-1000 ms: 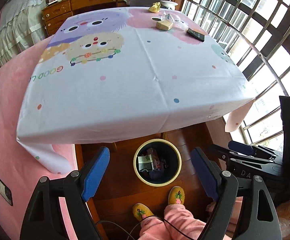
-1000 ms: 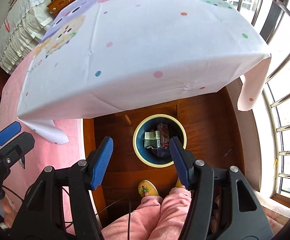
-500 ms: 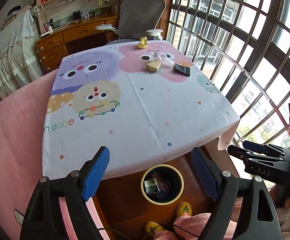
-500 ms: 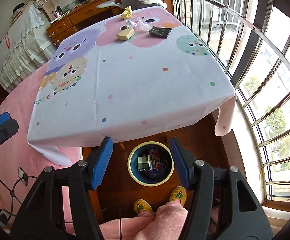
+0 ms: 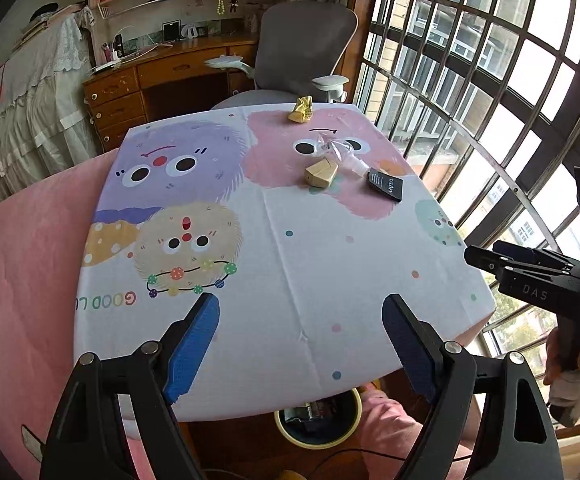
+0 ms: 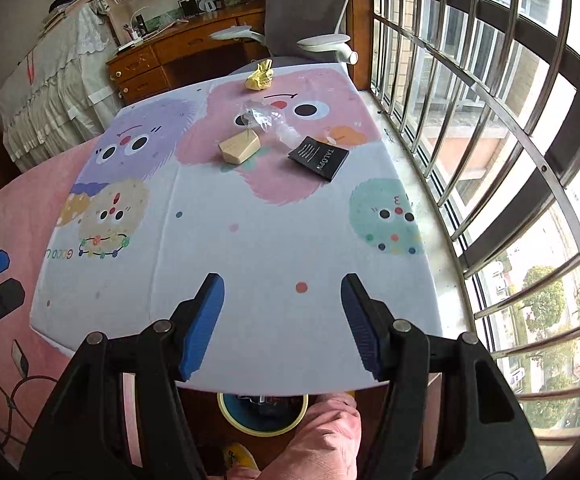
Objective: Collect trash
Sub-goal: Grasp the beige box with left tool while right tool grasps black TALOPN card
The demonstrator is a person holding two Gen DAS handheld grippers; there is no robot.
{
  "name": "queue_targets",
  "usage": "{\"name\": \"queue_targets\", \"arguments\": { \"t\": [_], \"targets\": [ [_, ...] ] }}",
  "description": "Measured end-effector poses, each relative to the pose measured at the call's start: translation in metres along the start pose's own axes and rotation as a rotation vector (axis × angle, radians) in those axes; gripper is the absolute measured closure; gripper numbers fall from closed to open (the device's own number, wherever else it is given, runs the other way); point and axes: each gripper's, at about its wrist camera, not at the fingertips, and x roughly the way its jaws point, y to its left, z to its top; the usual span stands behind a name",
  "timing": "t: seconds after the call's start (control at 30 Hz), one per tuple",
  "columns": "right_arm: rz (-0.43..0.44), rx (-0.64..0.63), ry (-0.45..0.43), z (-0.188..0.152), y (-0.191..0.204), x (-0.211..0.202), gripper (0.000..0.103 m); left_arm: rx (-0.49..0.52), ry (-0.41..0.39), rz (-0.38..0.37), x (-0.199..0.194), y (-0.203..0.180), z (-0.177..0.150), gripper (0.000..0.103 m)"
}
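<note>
Trash is seen scattered at the far end of the bench [image 5: 290, 264] in the left wrist view: a crumpled yellow wrapper [image 5: 301, 109] near the far edge, a clear plastic wrapper [image 5: 336, 151] closer in, a tan carton [image 5: 320, 173] just beside it, and a black packet [image 5: 386, 185] to the right. The left gripper [image 5: 301, 344] is held above the near edge with its fingers spread wide and nothing between them. A yellow-rimmed bin [image 5: 317, 424] is partly hidden under the near edge of the bench.

From the right wrist view, the right gripper [image 6: 282, 322] is likewise held over the near part of the cartoon-printed cloth, fingers spread and empty. The same yellow wrapper [image 6: 259, 75], plastic wrapper [image 6: 265, 120], carton [image 6: 239, 148] and black packet [image 6: 318, 157] are seen well apart from it. The bin [image 6: 261, 414] is visible below the bench edge, beside a pink-clad knee [image 6: 322, 436].
</note>
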Motion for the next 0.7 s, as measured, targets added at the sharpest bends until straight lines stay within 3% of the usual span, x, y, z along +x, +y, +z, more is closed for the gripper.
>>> {"name": "queue_targets", "arguments": {
  "t": [0.17, 0.33, 0.5, 0.7],
  "targets": [
    [0.059, -0.139, 0.028, 0.075, -0.032, 0.071, 0.039, -0.11, 0.063, 0.013, 0.071, -0.014, 0.052, 0.018],
    [0.127, -0.292, 0.112, 0.13, -0.055, 0.145, 0.036, -0.213, 0.139, 0.018, 0.141, -0.037, 0.096, 0.018],
    [0.166, -0.457, 0.194, 0.149, -0.059, 0.214, 0.035, -0.278, 0.185, 0.044, 0.192, -0.054, 0.117, 0.018],
    [0.207, -0.547, 0.269, 0.154, -0.055, 0.267, 0.034, -0.326, 0.251, 0.084, 0.233, -0.054, 0.119, 0.018]
  ]
}}
